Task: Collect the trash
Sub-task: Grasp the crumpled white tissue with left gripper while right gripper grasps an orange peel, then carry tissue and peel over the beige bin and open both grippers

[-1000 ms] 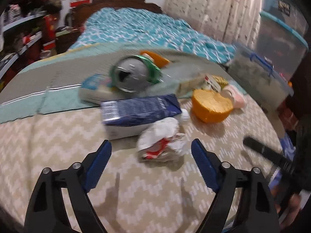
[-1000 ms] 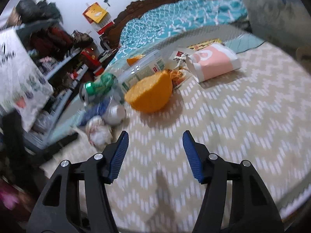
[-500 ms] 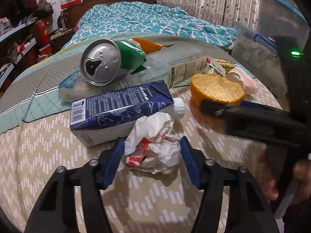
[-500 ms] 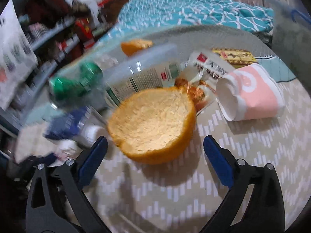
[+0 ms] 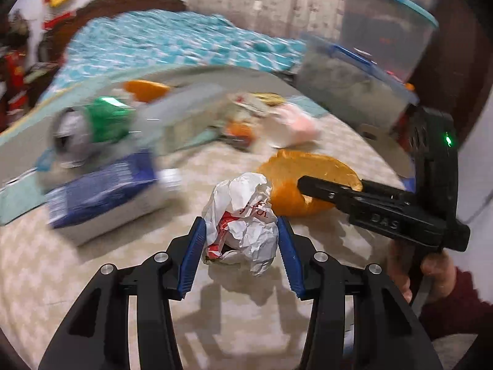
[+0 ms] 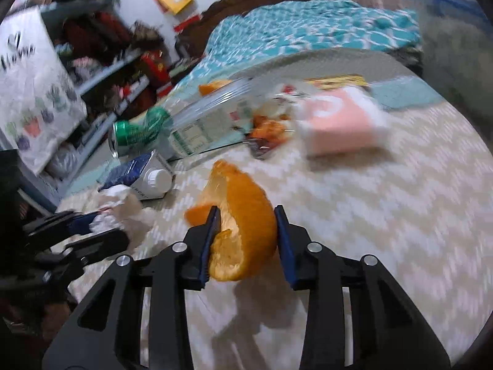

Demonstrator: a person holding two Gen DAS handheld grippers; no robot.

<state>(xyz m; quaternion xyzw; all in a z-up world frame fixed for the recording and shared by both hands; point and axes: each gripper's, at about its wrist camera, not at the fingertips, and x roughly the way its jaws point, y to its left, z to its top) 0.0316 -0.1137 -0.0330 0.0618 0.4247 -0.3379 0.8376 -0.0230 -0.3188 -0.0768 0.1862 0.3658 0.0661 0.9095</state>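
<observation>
My left gripper is shut on a crumpled white and red paper wrapper and holds it just above the chevron bedspread. My right gripper is shut on a hollow orange peel half and holds it lifted off the bed. In the left wrist view the right gripper shows with the peel at the right. In the right wrist view the left gripper and wrapper show at the left.
Trash lies behind: a blue carton, a green can, a clear plastic bottle, a pink cup, snack wrappers, another orange peel. A clear storage bin stands at the right. Shelves stand left.
My left gripper has closed on the paper wrapper and lifted it. My right gripper has closed on the orange peel and raised it off the bed. Both views have swung.
</observation>
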